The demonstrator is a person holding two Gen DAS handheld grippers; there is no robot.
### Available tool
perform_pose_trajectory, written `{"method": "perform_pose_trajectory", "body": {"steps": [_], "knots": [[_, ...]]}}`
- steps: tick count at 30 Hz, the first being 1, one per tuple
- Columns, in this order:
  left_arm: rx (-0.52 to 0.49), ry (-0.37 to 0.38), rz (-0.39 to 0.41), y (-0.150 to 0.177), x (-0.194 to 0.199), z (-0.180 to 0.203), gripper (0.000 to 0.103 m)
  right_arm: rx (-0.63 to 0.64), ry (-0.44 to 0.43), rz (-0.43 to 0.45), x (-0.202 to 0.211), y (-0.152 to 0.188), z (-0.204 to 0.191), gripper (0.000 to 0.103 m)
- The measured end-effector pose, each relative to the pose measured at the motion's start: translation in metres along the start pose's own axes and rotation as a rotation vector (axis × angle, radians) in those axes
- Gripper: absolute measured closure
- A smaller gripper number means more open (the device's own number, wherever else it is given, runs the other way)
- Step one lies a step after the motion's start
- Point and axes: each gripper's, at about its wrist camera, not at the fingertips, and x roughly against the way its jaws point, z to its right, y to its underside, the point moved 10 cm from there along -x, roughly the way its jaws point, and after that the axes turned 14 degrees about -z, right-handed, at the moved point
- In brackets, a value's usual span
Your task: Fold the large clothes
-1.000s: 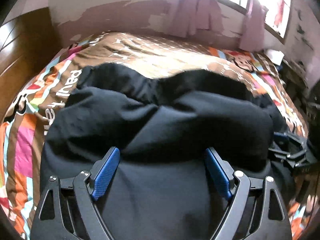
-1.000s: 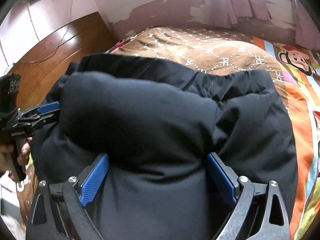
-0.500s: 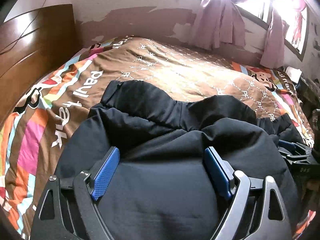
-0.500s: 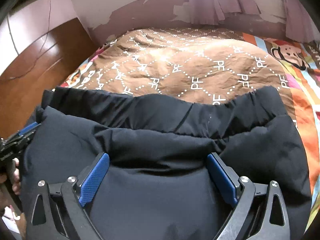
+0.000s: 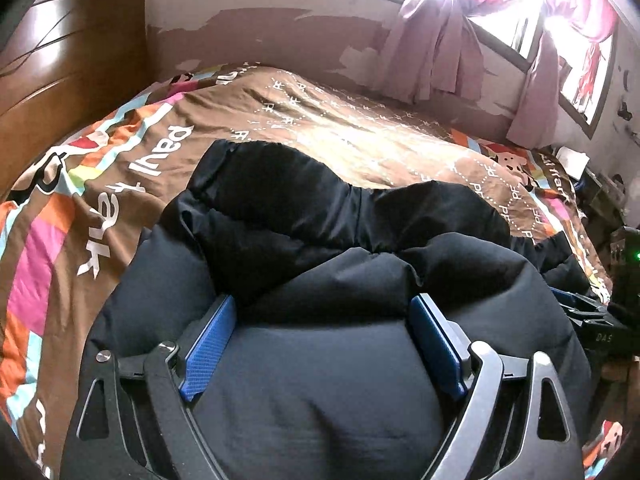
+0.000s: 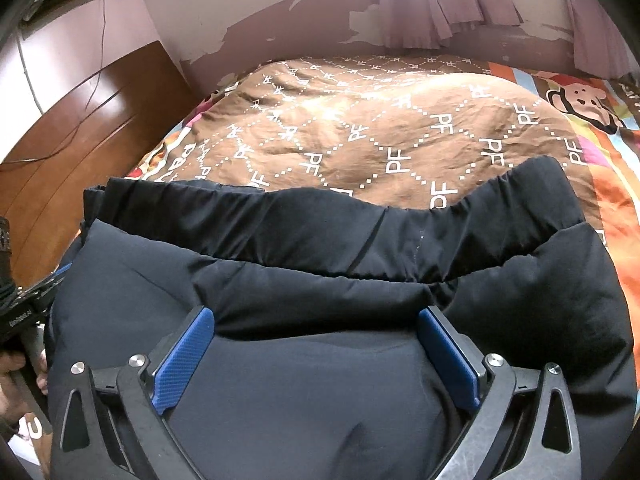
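A large black padded jacket [image 5: 320, 272] lies on the bed, folded over itself, its far edge towards the wall; it also fills the right wrist view [image 6: 320, 280]. My left gripper [image 5: 322, 312] has its jaws wide apart, with puffy black fabric bulging between the blue pads [image 5: 208, 344]. My right gripper [image 6: 314, 320] stands the same way, jaws wide, fabric between its blue pads [image 6: 182, 364]. Whether either pad presses the fabric is unclear. The right gripper shows at the right edge of the left view [image 5: 580, 308]; the left gripper shows at the left edge of the right view [image 6: 36, 296].
The bed has a brown patterned quilt [image 6: 380, 128] with colourful borders [image 5: 48, 240]. A wooden headboard [image 5: 60, 72] stands at the left. A peeling wall and pink curtains [image 5: 432, 52] with a window lie beyond. Dark clutter [image 5: 608, 192] sits at the right bedside.
Both grippers have drawn back towards the near edge and dropped lower with the fabric. The raised black bulk has sunk, and much more quilt and the jacket's far edge show.
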Motion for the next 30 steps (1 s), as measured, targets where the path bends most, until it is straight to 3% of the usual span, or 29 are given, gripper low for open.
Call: {"method": "perform_pose_trajectory", "body": {"steps": [14, 30], "knots": [[0.018, 0.032, 0.004, 0.006, -0.003, -0.003, 0.018, -0.003, -0.022, 0.018, 0.002, 0.002, -0.003, 0.000], [0.039, 0.068, 0.020, 0.010, -0.003, -0.002, 0.018, 0.024, 0.032, 0.055, 0.003, 0.009, -0.002, 0.000]]}}
